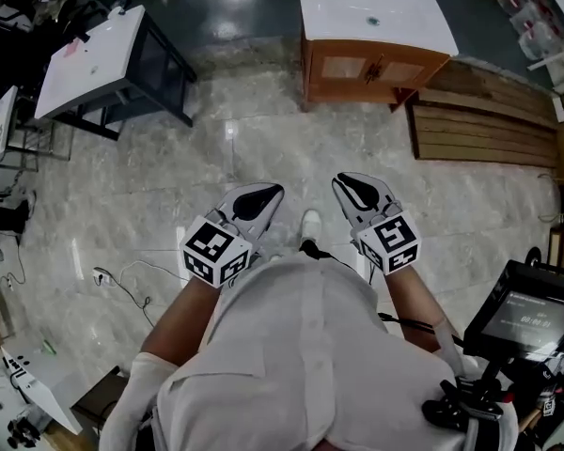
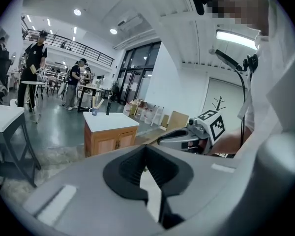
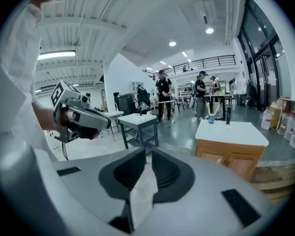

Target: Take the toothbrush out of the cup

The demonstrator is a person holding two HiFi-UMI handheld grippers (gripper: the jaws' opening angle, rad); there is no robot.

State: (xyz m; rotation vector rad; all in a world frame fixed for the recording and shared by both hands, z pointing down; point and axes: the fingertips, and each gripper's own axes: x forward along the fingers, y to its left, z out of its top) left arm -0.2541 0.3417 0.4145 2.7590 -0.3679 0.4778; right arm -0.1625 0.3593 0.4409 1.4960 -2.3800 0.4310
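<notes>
Blue cup (image 3: pixel 212 118) holding a pale, slender toothbrush (image 3: pixel 208 109) stands on a white-topped wooden cabinet (image 3: pixel 231 132), well ahead; left gripper (image 1: pixel 274 192) and right gripper (image 1: pixel 341 182) both clenched, empty.

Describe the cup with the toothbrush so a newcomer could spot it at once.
Straight ahead stands a wooden cabinet with a white top, right of a dark-framed white table. At that top's far edge sits a small blue cup with pale handles poking out. Its only neighbour is a taller, slim dark bottle with nothing sticking out.
</notes>
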